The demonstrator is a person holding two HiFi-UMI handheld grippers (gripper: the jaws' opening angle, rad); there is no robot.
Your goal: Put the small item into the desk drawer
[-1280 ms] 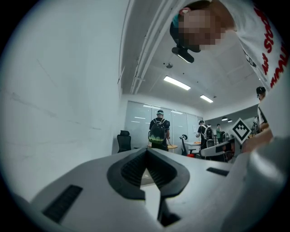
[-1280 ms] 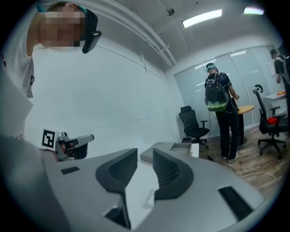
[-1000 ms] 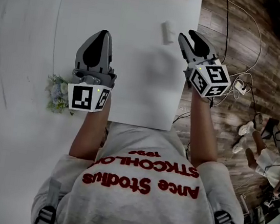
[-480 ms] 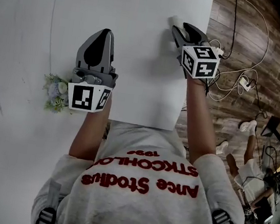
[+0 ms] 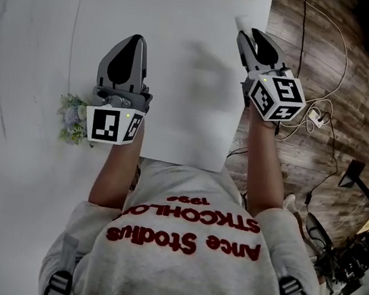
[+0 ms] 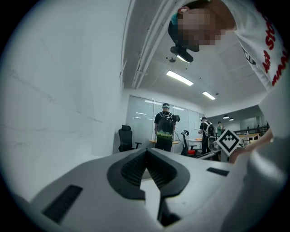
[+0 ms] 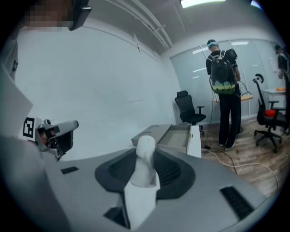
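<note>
Item [image 7: 145, 152]: sm. white, rounded tip, clamped in right claw [image 5: 250, 37], jaws just closing; left claw [image 6: 146, 156] closed.

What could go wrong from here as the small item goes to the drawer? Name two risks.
1. The right tongs have just been closing on the small white item, which sticks out past their tips; it might slip.
2. They are at the desk edge; a drop might land on the floor, short of the open drawer.
</note>
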